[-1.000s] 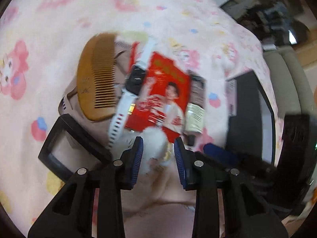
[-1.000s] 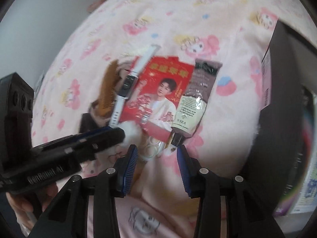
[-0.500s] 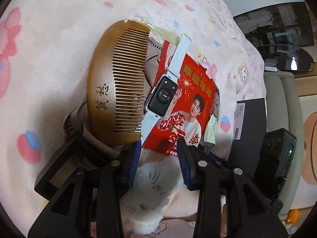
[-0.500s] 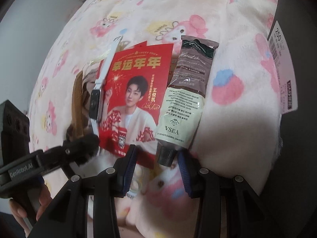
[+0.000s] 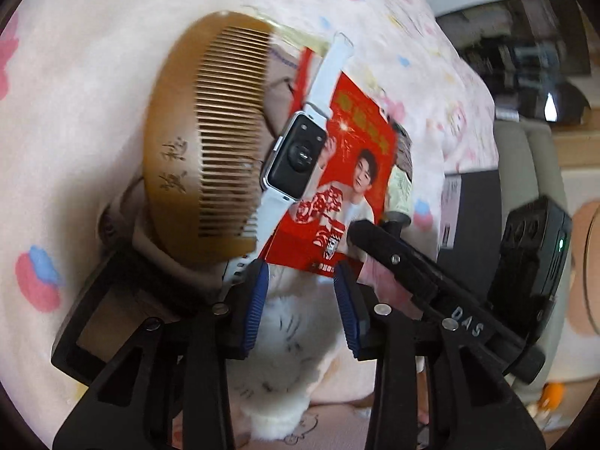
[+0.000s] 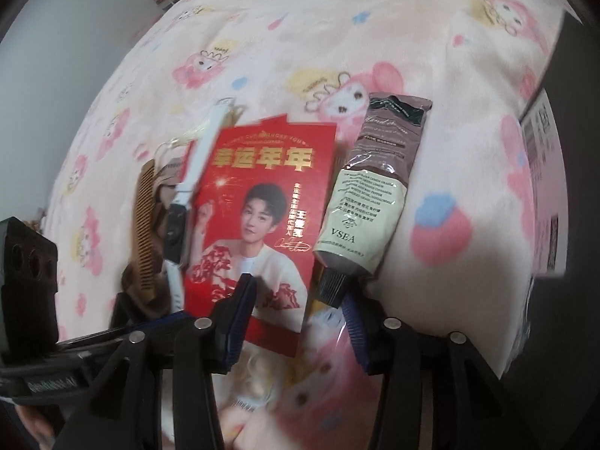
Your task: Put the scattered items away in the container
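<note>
Lying in a row on a pink cartoon-print blanket [image 6: 375, 37], the scattered items are approached by both grippers.

A wooden comb [image 5: 202, 142], a white-strapped watch [image 5: 296, 157], a red envelope [image 6: 258, 217] and a cream tube [image 6: 371, 198] are found side by side, the watch overlapping the envelope's edge. The left gripper [image 5: 300, 300] is seen narrowing, part open, over a white furry item [image 5: 292, 337]; no pad contact can be confirmed. The right gripper [image 6: 296, 322] is seen widening, its jaws straddling the envelope's lower edge and the tube's black cap, neither being pressed. A dark box [image 5: 472, 210], possibly the container, is noted just beside the tube.
</note>
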{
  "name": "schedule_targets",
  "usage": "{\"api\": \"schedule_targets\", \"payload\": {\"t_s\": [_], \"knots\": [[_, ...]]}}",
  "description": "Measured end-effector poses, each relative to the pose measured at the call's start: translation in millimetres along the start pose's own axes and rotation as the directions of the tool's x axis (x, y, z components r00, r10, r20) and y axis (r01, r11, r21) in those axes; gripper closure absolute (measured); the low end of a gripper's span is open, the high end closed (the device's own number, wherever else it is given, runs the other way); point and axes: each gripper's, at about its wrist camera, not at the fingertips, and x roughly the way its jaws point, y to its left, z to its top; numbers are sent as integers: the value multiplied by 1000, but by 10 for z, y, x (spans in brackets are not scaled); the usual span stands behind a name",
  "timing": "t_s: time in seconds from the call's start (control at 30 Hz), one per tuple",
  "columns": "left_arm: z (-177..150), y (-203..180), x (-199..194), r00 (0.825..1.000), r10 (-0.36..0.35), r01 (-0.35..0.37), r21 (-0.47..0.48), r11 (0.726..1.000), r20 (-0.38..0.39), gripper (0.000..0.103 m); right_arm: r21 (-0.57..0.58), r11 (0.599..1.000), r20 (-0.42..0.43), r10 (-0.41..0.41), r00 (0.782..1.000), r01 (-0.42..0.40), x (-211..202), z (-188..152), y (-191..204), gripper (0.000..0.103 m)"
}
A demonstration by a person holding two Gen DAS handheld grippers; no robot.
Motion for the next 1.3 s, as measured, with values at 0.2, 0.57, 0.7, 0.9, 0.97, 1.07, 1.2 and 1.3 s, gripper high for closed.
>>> {"api": "schedule_targets", "payload": {"t_s": [0.2, 0.57, 0.7, 0.9, 0.97, 1.07, 1.2, 1.3], "knots": [[-2, 54, -158, 995, -41, 45, -35, 998, 91, 66, -34, 994, -40, 106, 994, -108, -69, -41, 87, 57], [-30, 128, -118, 988, -150, 152, -99, 983, 25, 63, 1, 983, -39, 185, 982, -185, -94, 4, 151, 84], [-18, 121, -65, 988, -143, 150, -151, 977, 58, 61, -23, 975, -42, 218, 975, -219, -177, -71, 204, 86], [15, 110, -104, 975, -146, 176, -182, 967, 166, 80, -30, 964, -58, 262, 963, -264, -201, -86, 284, 87], [-16, 106, -180, 968, -148, 183, -168, 969, 202, 88, -43, 962, -71, 265, 962, -268, -214, -110, 331, 86], [-121, 150, -335, 960, -180, 213, -144, 966, 213, 98, -38, 948, -83, 312, 946, -316, -273, -204, 305, 86], [-347, 307, -623, 962, -169, 196, -110, 974, 217, 101, -40, 964, -56, 262, 964, -264, -370, -327, 201, 85], [-467, 428, -769, 961, -157, 186, -112, 976, 228, 100, -64, 973, -14, 220, 975, -221, -438, -264, 191, 85]]}}
